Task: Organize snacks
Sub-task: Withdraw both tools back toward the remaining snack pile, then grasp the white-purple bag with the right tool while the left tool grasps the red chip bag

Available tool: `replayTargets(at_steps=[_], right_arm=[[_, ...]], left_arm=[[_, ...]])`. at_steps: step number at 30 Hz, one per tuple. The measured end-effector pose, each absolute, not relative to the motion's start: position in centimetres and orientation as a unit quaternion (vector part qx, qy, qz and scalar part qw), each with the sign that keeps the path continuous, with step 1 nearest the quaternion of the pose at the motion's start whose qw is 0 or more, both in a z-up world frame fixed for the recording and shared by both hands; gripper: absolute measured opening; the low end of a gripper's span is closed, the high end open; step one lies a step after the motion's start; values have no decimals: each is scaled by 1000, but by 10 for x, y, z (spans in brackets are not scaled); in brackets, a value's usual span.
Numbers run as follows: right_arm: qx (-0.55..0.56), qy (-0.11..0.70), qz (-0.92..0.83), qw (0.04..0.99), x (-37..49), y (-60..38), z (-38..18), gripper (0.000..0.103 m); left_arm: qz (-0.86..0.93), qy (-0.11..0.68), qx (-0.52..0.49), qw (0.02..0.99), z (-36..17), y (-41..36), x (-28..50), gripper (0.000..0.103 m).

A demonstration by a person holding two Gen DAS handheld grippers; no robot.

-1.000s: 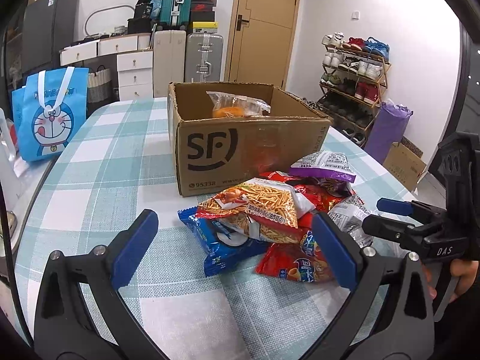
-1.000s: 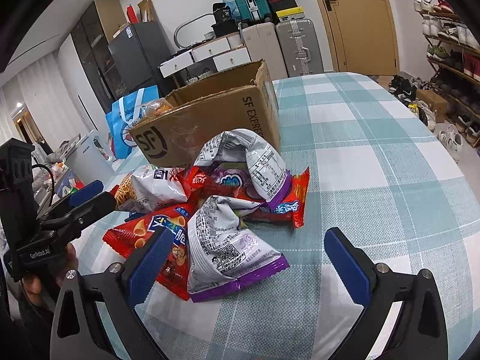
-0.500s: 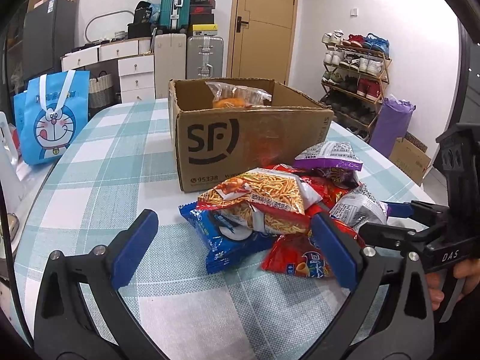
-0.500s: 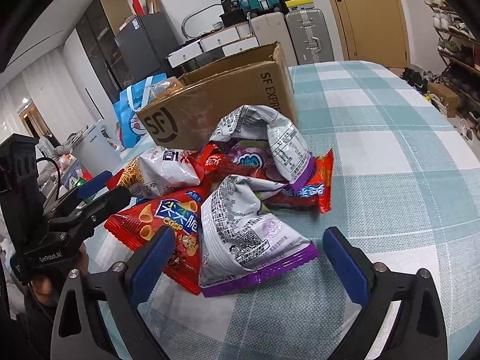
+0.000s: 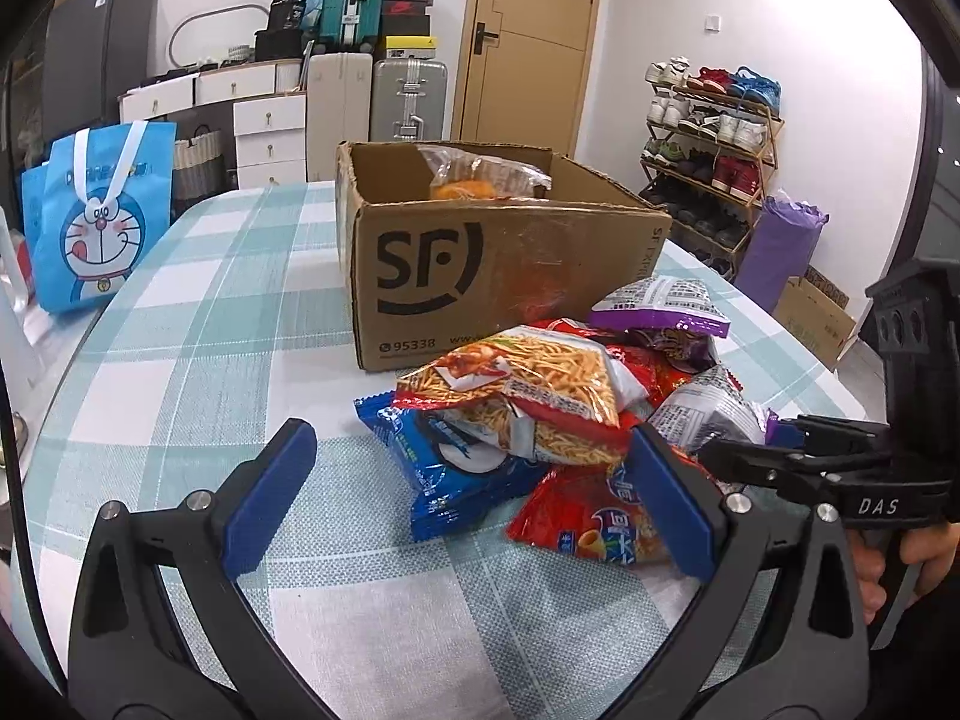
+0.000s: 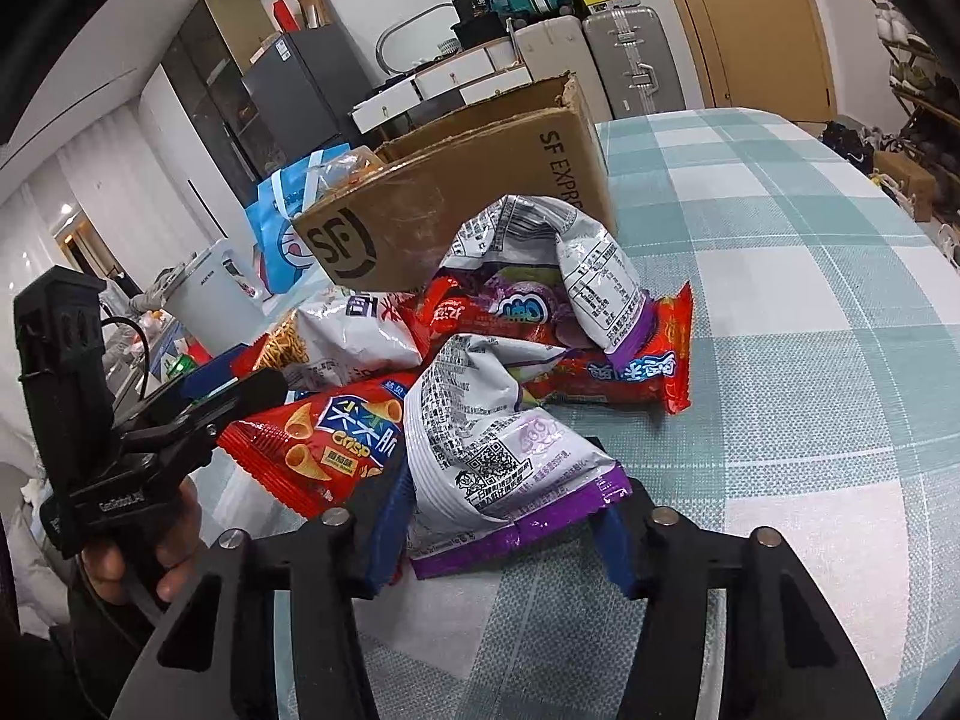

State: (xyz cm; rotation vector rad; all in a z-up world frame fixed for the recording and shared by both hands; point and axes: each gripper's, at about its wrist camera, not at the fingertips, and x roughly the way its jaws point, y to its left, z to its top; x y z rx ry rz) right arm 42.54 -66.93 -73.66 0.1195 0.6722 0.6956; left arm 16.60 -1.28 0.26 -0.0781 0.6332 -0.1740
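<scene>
A pile of snack bags lies on the checked table in front of a cardboard SF box (image 5: 498,276). My right gripper (image 6: 504,534) has its blue pads closed in on the near end of a silver-and-purple bag (image 6: 492,456); it also shows in the left wrist view (image 5: 774,450). My left gripper (image 5: 462,498) is open and empty, above a blue bag (image 5: 456,468) and a noodle-stick bag (image 5: 528,384). A red crisp bag (image 6: 324,444) lies left of the silver-and-purple bag. One clear bag (image 5: 474,177) with orange contents sits in the box.
The box (image 6: 456,204) stands behind the pile. A blue Doraemon bag (image 5: 96,222) hangs at the table's left edge. The table (image 6: 810,360) extends to the right. Drawers, suitcases and a shoe rack (image 5: 708,156) stand farther back.
My right gripper has moved forward and closed its jaws from wide open onto the near silver-and-purple bag. My left gripper has moved slightly closer to the pile and stays open.
</scene>
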Motion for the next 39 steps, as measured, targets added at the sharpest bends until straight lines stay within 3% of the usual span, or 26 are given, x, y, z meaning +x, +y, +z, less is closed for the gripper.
replayTargets(at_steps=[17, 28, 39], right_arm=[[55, 268, 320, 907, 400, -692, -726, 48], [68, 261, 315, 910, 395, -704, -722, 48], [69, 264, 315, 909, 396, -705, -723, 48]], left_arm=[[-133, 307, -62, 940, 7, -13, 142, 102], [-198, 303, -22, 932, 5, -51, 117, 102], [-222, 367, -32, 903, -16, -73, 137, 93]])
